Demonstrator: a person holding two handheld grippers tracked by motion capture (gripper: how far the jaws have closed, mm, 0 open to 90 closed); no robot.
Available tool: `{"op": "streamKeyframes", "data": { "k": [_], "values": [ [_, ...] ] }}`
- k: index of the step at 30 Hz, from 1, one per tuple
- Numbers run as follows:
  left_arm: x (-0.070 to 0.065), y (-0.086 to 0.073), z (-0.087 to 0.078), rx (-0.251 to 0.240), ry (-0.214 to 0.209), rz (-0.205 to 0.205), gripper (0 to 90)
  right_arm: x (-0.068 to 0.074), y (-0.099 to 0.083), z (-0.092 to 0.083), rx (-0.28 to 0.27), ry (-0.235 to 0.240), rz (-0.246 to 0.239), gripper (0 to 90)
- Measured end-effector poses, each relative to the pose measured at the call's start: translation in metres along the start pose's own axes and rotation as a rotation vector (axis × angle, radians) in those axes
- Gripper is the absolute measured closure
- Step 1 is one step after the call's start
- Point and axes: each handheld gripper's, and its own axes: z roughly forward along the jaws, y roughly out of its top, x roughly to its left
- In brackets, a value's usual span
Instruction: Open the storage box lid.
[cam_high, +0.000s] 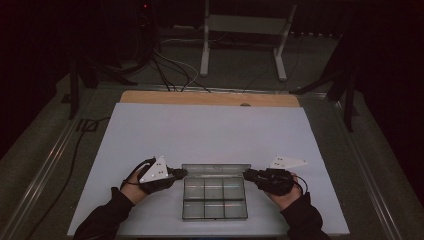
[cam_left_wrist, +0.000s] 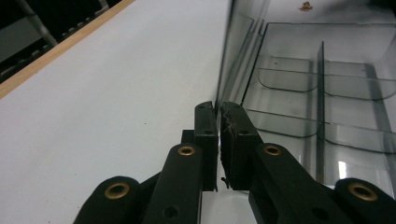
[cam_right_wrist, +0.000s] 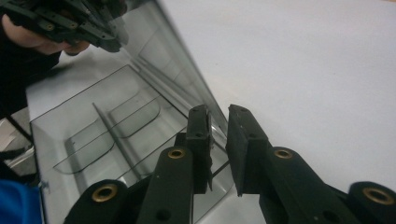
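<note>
On the table (cam_high: 210, 125): we are working at its near edge, over a white sheet, with a clear box (cam_high: 214, 197) between our hands.
Box: it is lying low and flat, divided into six compartments, all looking empty.
Lid (cam_high: 216, 169): we are holding it up along the far side of the box; its long axis is running left to right, from one gripper to the other, hinged at the far rim.
Left gripper (cam_high: 183, 172): we are clamping it on the left end of the lid; in the left gripper view the pads (cam_left_wrist: 208, 135) are pressing a thin clear edge between them.
Right gripper (cam_high: 247, 174): we are straddling the right end of the lid with it; one pad (cam_right_wrist: 201, 140) is touching the lid (cam_right_wrist: 182, 79), while a gap is showing at the other, so it is not yet gripping.
Key relation: the lid is spanning both grippers, each equally near its own end, so we are judging that the next move must swing both ends together about the hinge.
</note>
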Motion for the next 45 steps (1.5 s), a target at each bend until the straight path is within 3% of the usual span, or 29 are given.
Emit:
{"op": "streamKeyframes", "data": {
  "k": [15,27,45],
  "values": [
    [0.007,0.000,0.004,-0.001,-0.003,-0.091,87.1,0.003,-0.001,0.008,-0.018,-0.081,0.081,80.3],
    [0.010,0.001,0.007,0.013,0.006,-0.152,84.7,0.007,-0.002,0.016,-0.016,-0.154,0.090,80.9],
    [0.016,-0.001,0.012,0.019,0.004,-0.241,81.7,0.006,-0.002,0.025,-0.018,-0.188,0.142,80.5]
  ]
}}
